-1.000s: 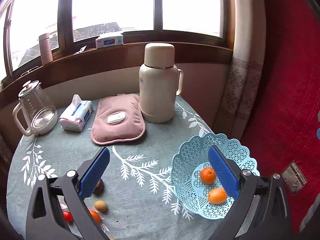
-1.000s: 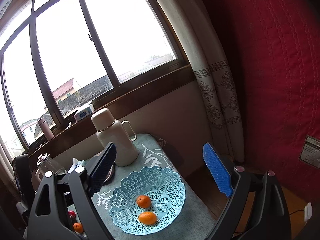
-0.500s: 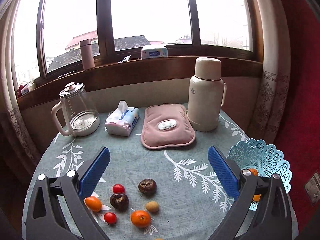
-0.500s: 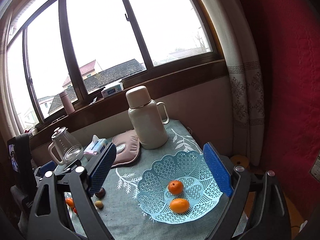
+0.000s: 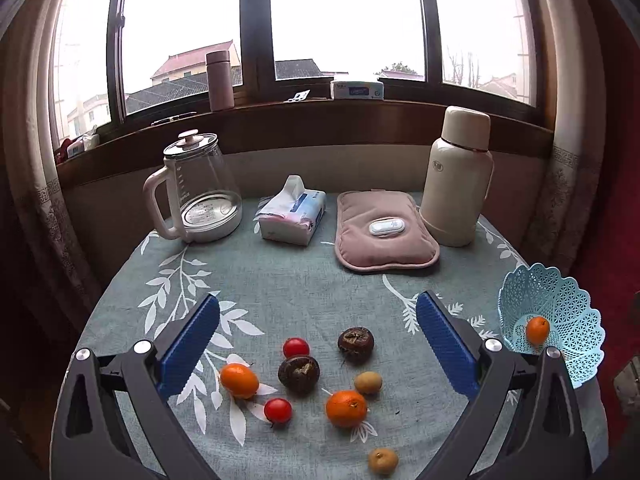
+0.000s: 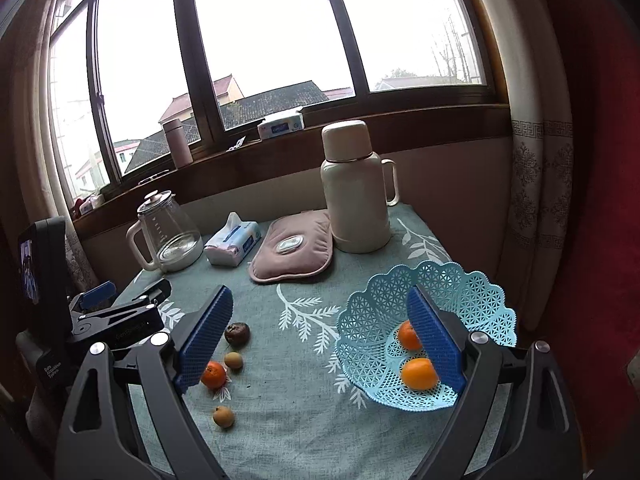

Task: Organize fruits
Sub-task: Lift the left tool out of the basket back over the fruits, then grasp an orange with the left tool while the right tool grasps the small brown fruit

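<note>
Under a wide wood-framed window (image 5: pixel 340 32) we see a round table (image 5: pixel 304 280) covered with a grey-green cloth printed with white leaves. Along its far side we find a glass kettle (image 5: pixel 196 192), a pack of tissues (image 5: pixel 292 216), a pink heating pad (image 5: pixel 384 232) and a cream flask (image 5: pixel 458 180). On the sill behind them stand a pink bottle (image 5: pixel 220 80) and a small white box (image 5: pixel 357 89). Patterned curtains hang at both sides, and a red quilted surface (image 6: pixel 592 160) fills the right edge of the room.

Loose on the cloth near us lie the fruits: two oranges (image 5: pixel 346 408), two small red tomatoes (image 5: pixel 296 348), two dark brown wrinkled fruits (image 5: pixel 299 374) and two small tan ones (image 5: pixel 368 383). At the table's right edge sits a light blue lattice basket (image 6: pixel 472 292), and in the right wrist view we count two more oranges (image 6: pixel 419 374) inside it.

We hold the left gripper (image 5: pixel 318 346) above the loose fruit with its blue pads spread wide and nothing between them. Our right gripper (image 6: pixel 320 340) hangs over the cloth beside the basket, likewise spread wide and holding nothing.
</note>
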Tool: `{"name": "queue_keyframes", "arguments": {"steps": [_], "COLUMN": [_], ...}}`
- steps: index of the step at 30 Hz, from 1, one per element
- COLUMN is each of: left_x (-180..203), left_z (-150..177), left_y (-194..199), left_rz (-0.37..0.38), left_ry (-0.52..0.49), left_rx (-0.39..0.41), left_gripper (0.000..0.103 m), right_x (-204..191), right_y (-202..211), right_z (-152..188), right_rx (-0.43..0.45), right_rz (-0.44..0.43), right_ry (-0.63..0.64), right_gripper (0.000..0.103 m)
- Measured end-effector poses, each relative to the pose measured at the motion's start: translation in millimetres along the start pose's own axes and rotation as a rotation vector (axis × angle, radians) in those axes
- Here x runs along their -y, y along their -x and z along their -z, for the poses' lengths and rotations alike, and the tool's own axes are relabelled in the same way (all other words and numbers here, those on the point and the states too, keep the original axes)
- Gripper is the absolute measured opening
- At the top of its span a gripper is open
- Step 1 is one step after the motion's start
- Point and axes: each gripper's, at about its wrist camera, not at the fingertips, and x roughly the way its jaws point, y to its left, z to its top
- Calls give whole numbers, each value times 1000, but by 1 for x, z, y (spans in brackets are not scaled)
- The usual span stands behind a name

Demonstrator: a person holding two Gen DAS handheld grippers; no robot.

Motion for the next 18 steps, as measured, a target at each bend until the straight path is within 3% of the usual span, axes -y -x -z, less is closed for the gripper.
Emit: {"name": "queue_keyframes", "arguments": {"steps": [9, 18], "left_x": [-51, -73], "left_z": [15, 36], "left_y": [0, -22], "left_rz": [-18, -4], "left_ry": [65, 97], "left_rx": [-51, -135], "left_gripper": [98, 98], "right_x": [-42, -65], "right_y": [-39, -68], "right_z": [35, 68], "right_rx": [-165, -290], "right_rz": [-82, -115], "right_ry": [58, 122], "right_gripper": [90, 90]}}
